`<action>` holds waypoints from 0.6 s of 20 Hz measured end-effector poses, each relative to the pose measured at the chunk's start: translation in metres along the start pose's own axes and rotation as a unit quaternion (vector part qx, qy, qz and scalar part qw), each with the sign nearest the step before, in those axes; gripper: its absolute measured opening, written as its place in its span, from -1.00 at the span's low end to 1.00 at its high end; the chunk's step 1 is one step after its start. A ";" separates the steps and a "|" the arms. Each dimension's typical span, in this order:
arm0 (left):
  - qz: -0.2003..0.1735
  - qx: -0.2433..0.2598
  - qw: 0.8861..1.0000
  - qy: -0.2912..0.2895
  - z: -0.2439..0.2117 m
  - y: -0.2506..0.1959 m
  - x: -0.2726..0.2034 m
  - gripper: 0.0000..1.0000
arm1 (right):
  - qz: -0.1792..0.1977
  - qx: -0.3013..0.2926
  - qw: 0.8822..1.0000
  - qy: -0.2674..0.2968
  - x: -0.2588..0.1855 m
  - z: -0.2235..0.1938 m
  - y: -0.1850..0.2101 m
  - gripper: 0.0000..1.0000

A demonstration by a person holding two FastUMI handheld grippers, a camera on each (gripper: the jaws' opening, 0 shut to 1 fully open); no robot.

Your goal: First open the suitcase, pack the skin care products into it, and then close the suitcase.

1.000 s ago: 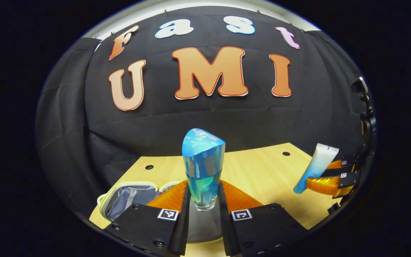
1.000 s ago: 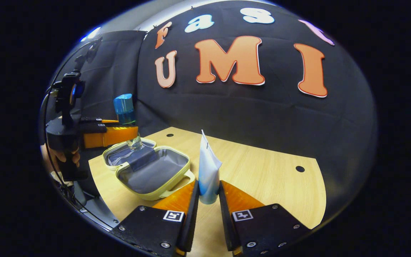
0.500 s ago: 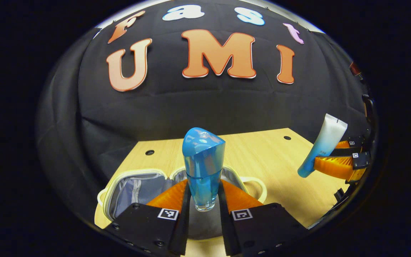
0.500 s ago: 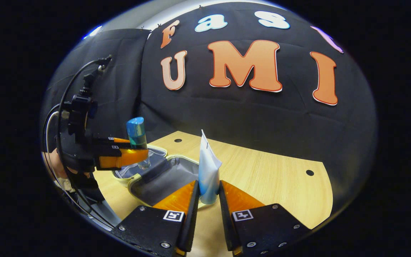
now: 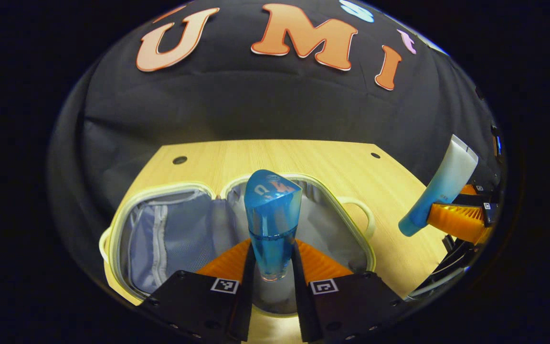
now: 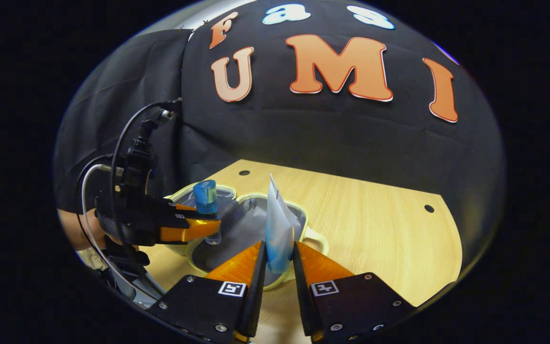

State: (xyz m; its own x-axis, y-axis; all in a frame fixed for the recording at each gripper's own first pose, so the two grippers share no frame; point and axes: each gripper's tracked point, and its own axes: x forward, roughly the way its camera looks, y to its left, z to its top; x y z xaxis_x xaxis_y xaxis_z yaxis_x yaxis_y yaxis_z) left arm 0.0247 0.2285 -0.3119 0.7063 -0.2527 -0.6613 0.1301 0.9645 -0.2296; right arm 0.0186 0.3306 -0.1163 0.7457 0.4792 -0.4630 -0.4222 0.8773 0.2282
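A small pale yellow suitcase (image 5: 117, 217) lies open on the wooden table, both grey-lined halves showing. My left gripper (image 5: 272, 267) is shut on a blue bottle (image 5: 272, 215) with a clear base, held upright above the suitcase's right half. In the right gripper view my right gripper (image 6: 279, 260) is shut on a white-to-blue tube (image 6: 277, 224), held upright over the suitcase (image 6: 311, 230). The tube (image 5: 439, 188) and right gripper (image 5: 456, 220) also appear at the right of the left gripper view; the bottle (image 6: 206, 203) and left gripper (image 6: 194, 229) appear at the left of the right gripper view.
The light wooden table (image 6: 375, 224) stretches right of the suitcase, with small dark holes (image 6: 428, 209) near its far edge. Black cloth walls close the back. A hand (image 6: 72, 229) and cables (image 6: 112, 181) trail behind the left gripper.
Both grippers have tilted down and moved over the open suitcase, which now shows more fully beneath the bottle and the tube. Both grips are unchanged.
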 end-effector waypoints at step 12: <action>0.002 -0.011 0.993 0.117 -0.039 -0.006 0.065 -0.21 | 0.041 0.035 0.998 0.043 0.048 -0.013 -0.009 -0.29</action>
State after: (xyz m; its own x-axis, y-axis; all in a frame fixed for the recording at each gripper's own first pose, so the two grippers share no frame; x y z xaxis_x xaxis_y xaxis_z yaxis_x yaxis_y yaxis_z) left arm 0.0423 0.2036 -0.3815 0.5253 -0.2624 -0.8094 0.1114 0.9643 -0.2403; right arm 0.0514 0.3453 -0.1512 0.6617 0.5479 -0.5118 -0.4401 0.8365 0.3264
